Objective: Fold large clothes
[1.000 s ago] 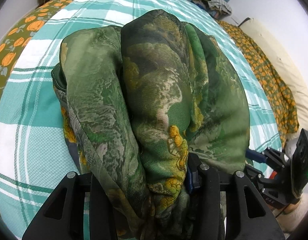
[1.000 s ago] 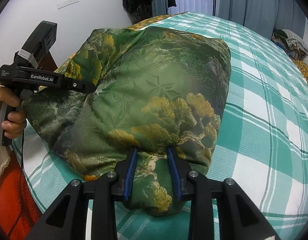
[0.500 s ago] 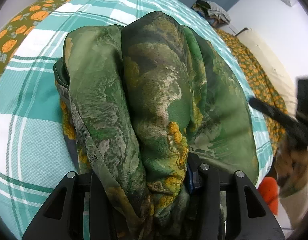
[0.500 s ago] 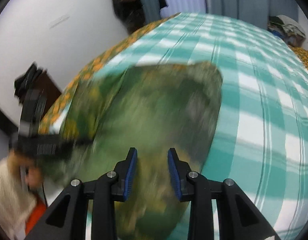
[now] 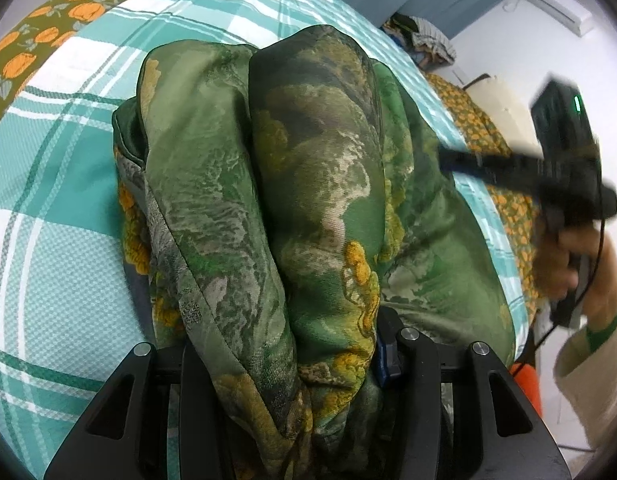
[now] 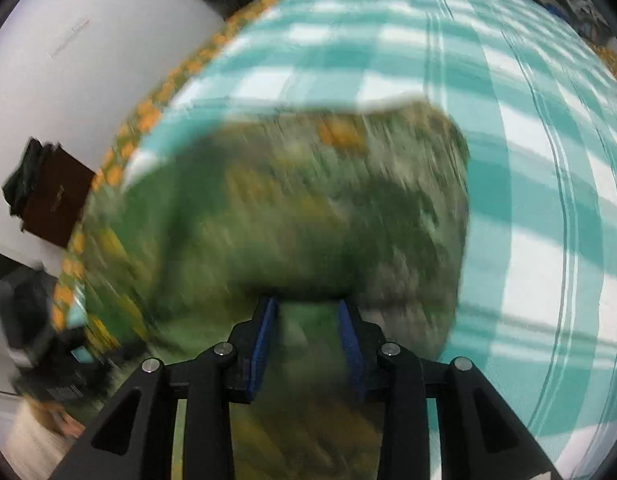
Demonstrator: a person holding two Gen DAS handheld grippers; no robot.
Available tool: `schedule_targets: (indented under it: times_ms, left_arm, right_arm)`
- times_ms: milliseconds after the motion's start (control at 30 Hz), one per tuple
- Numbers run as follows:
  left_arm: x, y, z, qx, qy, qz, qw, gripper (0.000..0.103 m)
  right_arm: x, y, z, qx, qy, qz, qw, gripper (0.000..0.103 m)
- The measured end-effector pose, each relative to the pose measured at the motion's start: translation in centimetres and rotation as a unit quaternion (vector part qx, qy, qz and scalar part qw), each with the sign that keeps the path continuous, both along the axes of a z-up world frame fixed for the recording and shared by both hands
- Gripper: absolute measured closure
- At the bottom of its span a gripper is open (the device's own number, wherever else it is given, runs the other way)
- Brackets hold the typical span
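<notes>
A large green garment (image 5: 308,184) with yellow flower print lies bunched on the bed with a teal and white checked sheet (image 5: 56,216). My left gripper (image 5: 292,360) is shut on a thick gathered fold of it at the near edge. The right wrist view is motion-blurred: the garment (image 6: 308,208) lies below my right gripper (image 6: 306,344), whose blue pads (image 6: 260,352) stand apart with nothing between them. In the left wrist view my right gripper (image 5: 508,168) is raised above the garment's right side, held by a hand.
An orange-flowered bedspread edge (image 5: 48,36) runs along the bed's left side and another (image 5: 488,136) along the right. A pile of clothes (image 5: 424,40) lies at the far end. A brown cabinet (image 6: 56,200) stands by the white wall.
My right gripper has let go of the garment's edge, opened, and lifted up and away fast. My left gripper keeps its hold and has shifted little.
</notes>
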State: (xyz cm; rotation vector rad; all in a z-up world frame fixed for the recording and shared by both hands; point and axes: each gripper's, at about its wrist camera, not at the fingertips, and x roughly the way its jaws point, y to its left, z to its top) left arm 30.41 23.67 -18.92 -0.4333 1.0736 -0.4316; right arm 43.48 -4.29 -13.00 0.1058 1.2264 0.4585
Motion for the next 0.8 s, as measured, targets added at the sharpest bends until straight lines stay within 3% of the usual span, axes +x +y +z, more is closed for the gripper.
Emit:
schedule_targets:
  times_ms: [133, 300, 433, 567, 800]
  left_arm:
    - [-0.2, 0.6, 0.0, -0.004, 0.001, 0.001, 1.0, 0.056]
    - [0.1, 1.5, -0.4, -0.01, 0.013, 0.012, 0.9998, 0.056]
    - [-0.2, 1.6, -0.3, -0.01, 0.009, 0.006, 0.9999, 0.056]
    - [-0.5, 1.8, -0.1, -0.005, 0.007, 0.006, 0.9999, 0.056]
    - [-0.4, 0.8, 0.2, -0.002, 0.008, 0.006, 0.9999, 0.056]
  right_arm:
    - [3.2, 3.5, -1.0, 0.046, 0.014, 0.001, 0.999, 0.068]
    - [5.3, 6.6, -5.9, -0.013, 0.033, 0.0, 0.999, 0.07]
    - [4.5, 6.4, -5.1, -0.006, 0.024, -0.001, 1.0, 0.07]
    - [-0.1, 4.1, -3.2, 0.01, 0.007, 0.032, 0.999, 0.07]
    - [-13.6, -2.4, 0.1, 0.022, -0.045, 0.055, 0.997, 0.07]
